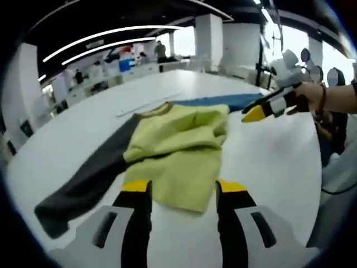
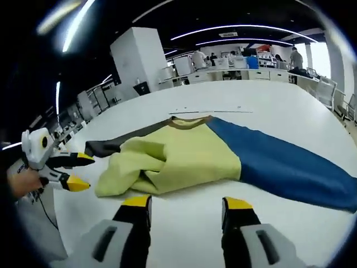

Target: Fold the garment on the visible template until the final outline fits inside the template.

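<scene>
Yellow-green garment (image 2: 184, 159) lies seemingly half-folded on white table (image 2: 290, 109), both jaws apart.

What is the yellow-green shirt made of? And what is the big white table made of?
The shirt looks like soft, matte knit cloth: it slumps into rumpled folds. The table seems a hard, smooth white board, slightly glossy; whether laminate or plastic is unclear.

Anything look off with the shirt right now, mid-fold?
The garment lies half folded: its yellow-green body is bunched in rumpled folds rather than flat, the grey sleeve and blue sleeve still spread out to opposite sides. No template outline is discernible. Both tongs are open and empty.
</scene>
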Available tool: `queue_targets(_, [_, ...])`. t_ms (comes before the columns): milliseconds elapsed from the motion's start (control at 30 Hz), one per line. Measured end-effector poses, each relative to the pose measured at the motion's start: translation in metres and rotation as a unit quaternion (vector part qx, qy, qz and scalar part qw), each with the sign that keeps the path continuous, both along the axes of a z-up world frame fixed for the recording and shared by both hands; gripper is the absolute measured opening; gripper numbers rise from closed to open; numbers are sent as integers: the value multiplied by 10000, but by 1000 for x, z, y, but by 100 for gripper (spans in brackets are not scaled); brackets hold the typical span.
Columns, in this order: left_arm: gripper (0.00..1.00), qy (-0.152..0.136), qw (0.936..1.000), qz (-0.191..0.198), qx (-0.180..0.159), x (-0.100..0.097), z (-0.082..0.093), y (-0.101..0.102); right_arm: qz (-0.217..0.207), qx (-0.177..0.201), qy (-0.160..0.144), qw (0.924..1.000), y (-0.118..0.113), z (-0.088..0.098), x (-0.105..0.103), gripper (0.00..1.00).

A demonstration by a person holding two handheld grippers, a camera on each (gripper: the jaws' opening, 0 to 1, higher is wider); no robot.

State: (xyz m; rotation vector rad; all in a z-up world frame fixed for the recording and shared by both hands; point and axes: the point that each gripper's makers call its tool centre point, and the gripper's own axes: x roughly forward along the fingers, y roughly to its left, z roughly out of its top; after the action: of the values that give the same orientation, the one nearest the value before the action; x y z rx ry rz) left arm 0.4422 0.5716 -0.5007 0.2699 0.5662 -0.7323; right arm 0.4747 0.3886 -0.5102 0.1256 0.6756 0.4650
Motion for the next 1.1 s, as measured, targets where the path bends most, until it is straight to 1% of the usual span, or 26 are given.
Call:
queue_targets(33, [41,80,10000,-37,-41,-2,-3,-4,-9,32,-6,10000,3,-1,2,44])
queue_targets(133, [40,60,10000,6,-27,-1,-9,-13,-54,78,-103,9999,15,-5,6,38])
queue_targets(167, [39,53,10000,14,-23,-1,-11,-15,-42,69,-95,9999,19,-6,4,37])
queue_targets(333, [37,28,10000,90,16,2,-16,-25,-114,240,58,9996,31,-17,10,35])
queue_targets(367, [37,33,9999,93,28,3,-18,-27,-157,320,75,9993,33,-19,13,35])
queue_targets(400, [36,21,9999,115,54,3,-20,-27,-174,339,72,9992,35,-20,13,33])
queue_targets(433, [35,11,9998,147,129,4,-24,-28,-231,364,87,9990,38,-19,9,33])
queue_targets(467, [35,-12,9996,174,223,5,-26,-26,-287,413,74,9987,40,-19,10,32])
queue_targets(500, [34,-35,9992,208,334,7,-29,-24,-368,498,133,9980,40,-23,15,31])
queue_targets(533, [34,-56,9986,249,470,8,-32,-20,-429,555,87,9975,41,-22,17,29])
queue_targets(567, [34,-64,9983,260,520,8,-34,-20,-416,542,76,9976,45,-21,14,28])
queue_targets(667, [32,-102,9985,331,425,12,-34,-20,-507,551,33,9972,44,-24,19,20])
queue_targets(733, [28,-58,9982,387,444,13,-33,-18,-499,481,-48,9976,43,-28,25,14])
queue_targets(800, [12,-18,9981,379,487,14,-34,-17,-300,370,-74,9988,45,-30,23,4])
queue_targets(833, [7,-44,9978,336,562,14,-34,-15,-308,375,-90,9988,46,-29,23,1])
queue_targets(867, [3,-65,9980,303,549,14,-33,-16,-307,409,-103,9986,46,-27,23,0])
queue_targets(900, [2,-65,9982,286,525,13,-31,-16,-299,467,-127,9984,47,-24,23,0])
queue_targets(967, [0,-102,9982,231,549,12,-31,-16,-262,489,-201,9983,49,-14,17,0])
queue_targets(1000, [0,-84,9983,207,537,12,-31,-15,-239,536,-211,9981,48,-11,17,0])
queue_targets(1033, [0,-51,9985,215,493,12,-28,-15,-227,566,-224,9979,46,-10,20,0])
queue_targets(1100, [0,-51,9993,216,296,10,-19,-17,-145,585,-294,9977,46,0,16,0])
